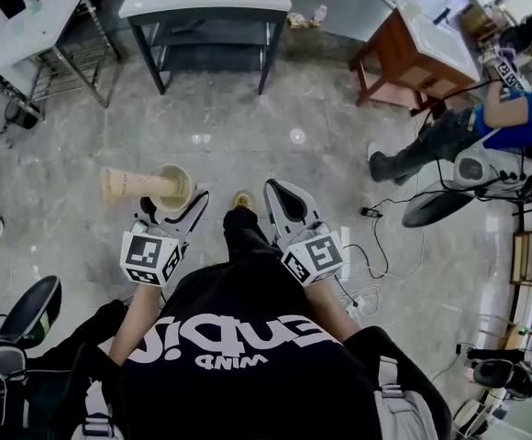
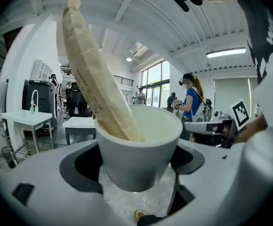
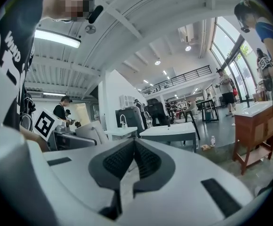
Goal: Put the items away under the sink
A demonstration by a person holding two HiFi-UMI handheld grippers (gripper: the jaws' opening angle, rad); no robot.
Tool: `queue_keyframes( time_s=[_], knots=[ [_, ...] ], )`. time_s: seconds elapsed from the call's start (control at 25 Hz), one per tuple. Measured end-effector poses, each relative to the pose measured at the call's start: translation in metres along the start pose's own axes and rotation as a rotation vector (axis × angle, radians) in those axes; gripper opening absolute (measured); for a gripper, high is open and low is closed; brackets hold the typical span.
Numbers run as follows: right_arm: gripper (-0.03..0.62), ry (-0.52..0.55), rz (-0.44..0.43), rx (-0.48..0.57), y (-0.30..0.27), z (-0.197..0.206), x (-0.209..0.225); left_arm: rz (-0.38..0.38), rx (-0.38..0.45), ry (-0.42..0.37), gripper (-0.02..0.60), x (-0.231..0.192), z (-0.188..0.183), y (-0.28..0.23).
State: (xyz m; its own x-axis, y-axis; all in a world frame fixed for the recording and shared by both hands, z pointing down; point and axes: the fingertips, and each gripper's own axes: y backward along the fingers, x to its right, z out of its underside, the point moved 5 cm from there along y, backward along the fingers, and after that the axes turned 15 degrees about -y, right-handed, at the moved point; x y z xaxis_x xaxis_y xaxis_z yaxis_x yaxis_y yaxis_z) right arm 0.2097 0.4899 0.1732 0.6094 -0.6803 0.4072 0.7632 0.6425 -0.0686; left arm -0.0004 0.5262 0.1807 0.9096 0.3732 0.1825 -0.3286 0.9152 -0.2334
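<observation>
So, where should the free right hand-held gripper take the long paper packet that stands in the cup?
Probably the upper half of the paper packet, above the rim of the cup, coming from the side across its width. It leans far out of the cup, so that part is free, while the left hand-held gripper clamps the cup's wall.
</observation>
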Motion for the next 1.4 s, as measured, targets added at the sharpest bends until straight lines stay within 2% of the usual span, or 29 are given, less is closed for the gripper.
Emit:
queue_keyframes(
  time_s=[0.12, 0.6, 0.96, 1.4],
  knots=[
    [0.018, 0.010, -0.018, -0.001, -0.025, -0.018, 0.022, 0.011, 0.007, -0.018, 0.446, -0.017, -0.012, -0.033],
    [0.018, 0.031, -0.061, -0.001, -0.114, -0.072, 0.129, -0.022, 0.039, -0.003, 0.446, -0.074, -0.050, -0.159],
    [0.018, 0.021, -0.064, 0.003, -0.168, -0.087, 0.171, -0.059, 0.040, -0.009, 0.446, -0.114, -0.052, -0.219],
    [0.018, 0.020, -0.018, -0.013, -0.261, -0.094, 0.223, -0.006, 0.059, -0.013, 0.446, -0.173, -0.036, -0.306]
  ],
)
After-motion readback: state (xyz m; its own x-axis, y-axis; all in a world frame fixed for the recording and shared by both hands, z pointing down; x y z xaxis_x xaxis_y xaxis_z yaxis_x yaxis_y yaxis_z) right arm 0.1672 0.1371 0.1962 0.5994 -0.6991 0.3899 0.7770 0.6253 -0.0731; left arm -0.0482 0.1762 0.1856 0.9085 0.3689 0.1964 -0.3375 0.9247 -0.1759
